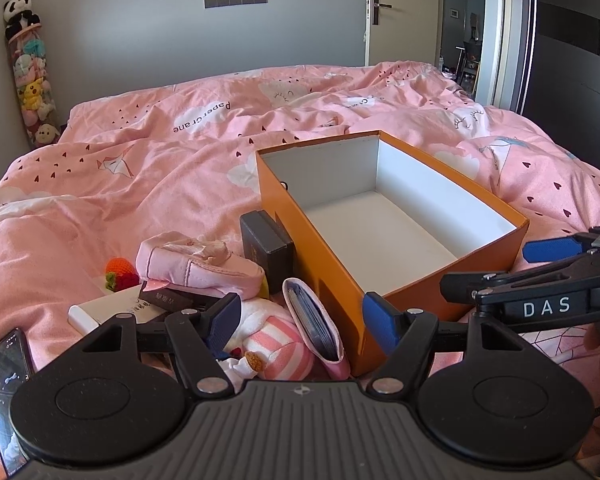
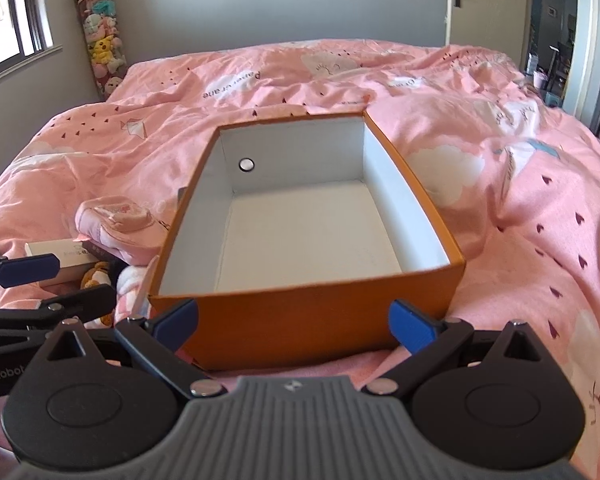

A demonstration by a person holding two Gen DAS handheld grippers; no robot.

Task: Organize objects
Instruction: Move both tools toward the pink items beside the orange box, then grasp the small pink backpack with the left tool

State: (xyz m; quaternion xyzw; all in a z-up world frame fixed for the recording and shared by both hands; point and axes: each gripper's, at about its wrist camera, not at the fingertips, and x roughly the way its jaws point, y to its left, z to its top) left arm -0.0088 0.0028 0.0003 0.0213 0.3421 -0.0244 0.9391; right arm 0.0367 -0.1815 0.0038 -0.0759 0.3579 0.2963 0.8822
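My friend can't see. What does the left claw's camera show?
An empty orange box sits on a pink bed, with the open left claw hovering over a pile beside it: a striped plush, a pink pouch, a dark box.

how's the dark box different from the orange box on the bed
The dark box is closed, with its lid on; the orange box is open with nothing inside. The dark box is far smaller and stands tilted on its side against the orange box's outer wall, while the orange box sits flat on the pink duvet. Both are rectangular boxes.
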